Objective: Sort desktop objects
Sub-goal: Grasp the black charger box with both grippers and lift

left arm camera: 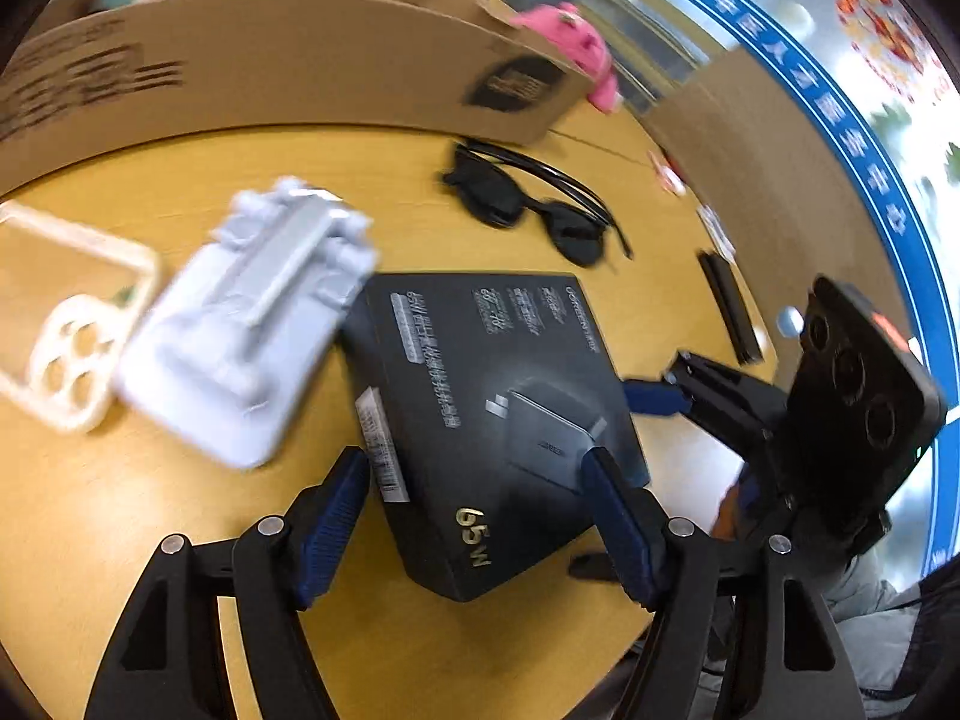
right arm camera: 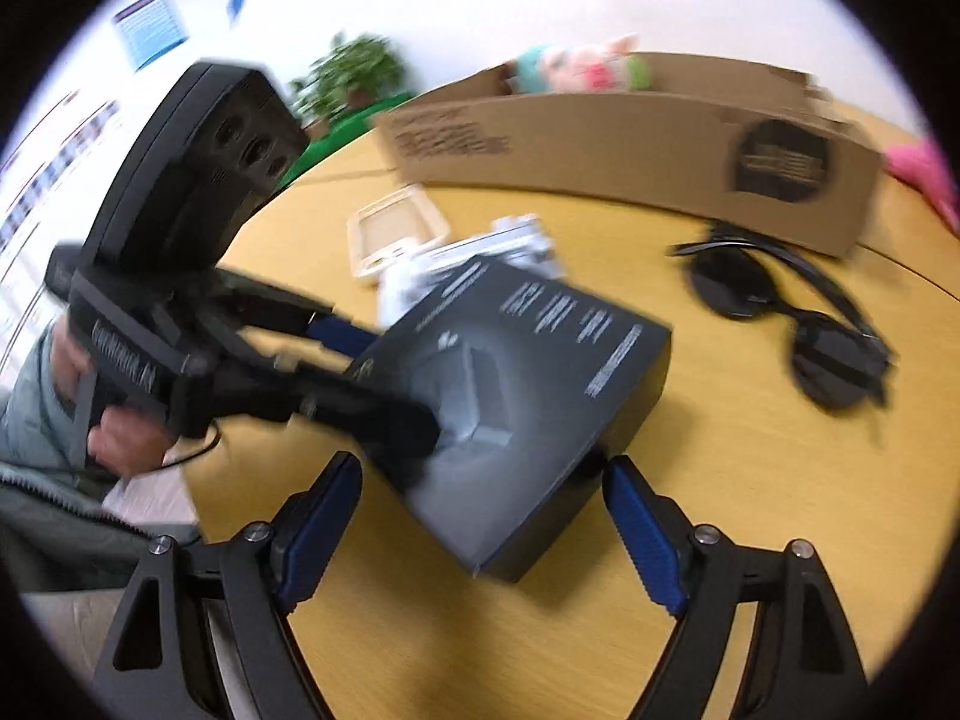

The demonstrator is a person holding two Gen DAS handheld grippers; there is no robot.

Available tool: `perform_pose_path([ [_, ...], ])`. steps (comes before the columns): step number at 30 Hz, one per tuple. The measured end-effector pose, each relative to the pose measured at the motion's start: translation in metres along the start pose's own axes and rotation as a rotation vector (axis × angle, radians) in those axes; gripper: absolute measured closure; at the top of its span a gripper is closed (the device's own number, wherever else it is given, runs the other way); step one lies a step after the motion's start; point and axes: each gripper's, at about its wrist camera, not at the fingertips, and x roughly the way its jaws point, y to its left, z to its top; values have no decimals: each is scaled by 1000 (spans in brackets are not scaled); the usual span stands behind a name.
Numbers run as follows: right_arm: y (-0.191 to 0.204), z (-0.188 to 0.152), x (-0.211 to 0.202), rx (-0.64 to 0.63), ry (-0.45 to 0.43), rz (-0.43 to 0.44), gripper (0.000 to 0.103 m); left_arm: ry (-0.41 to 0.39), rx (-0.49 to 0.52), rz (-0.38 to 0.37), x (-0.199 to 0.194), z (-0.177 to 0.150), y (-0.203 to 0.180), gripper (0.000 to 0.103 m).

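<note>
Black charger box lies at frame centre on the table. Left gripper is spread, straddling its near corner. Right gripper is spread too. Box judged rigid, light, smooth-sided; opposite long edges are preferred. Contact is blurred, possibly none.

Charger box between parted jaws

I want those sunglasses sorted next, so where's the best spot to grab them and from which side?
Probably the bridge between the lenses of the sunglasses, coming straight down from above. They lie flat on the table, temples folded behind, so the narrow bridge fits an open gripper best.
</note>
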Motion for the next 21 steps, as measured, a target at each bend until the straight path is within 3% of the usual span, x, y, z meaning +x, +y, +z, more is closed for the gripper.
perform_pose_path([
  [4, -2, -1, 2, -33, 24, -45, 20, -26, -53, 3, -1, 1, 15, 19],
  [7, -4, -4, 1, -22, 12, -29, 31, -29, -15, -32, 5, 5, 10, 24],
  [10, 8, -6, 6, -60, 2, -120, 33, -45, -12, -4, 6, 6, 7, 24],
  [13, 12, -6, 5, -41, -24, -147, 36, -64, -7, 7, 2, 6, 6, 29],
  [17, 22, 3, 3, -65, -59, -178, 38, -135, 54, 51, -19, 5, -5, 32],
  [21, 33, 27, -11, -107, -110, -202, 38, -221, 53, 44, -48, 16, -8, 32],
])
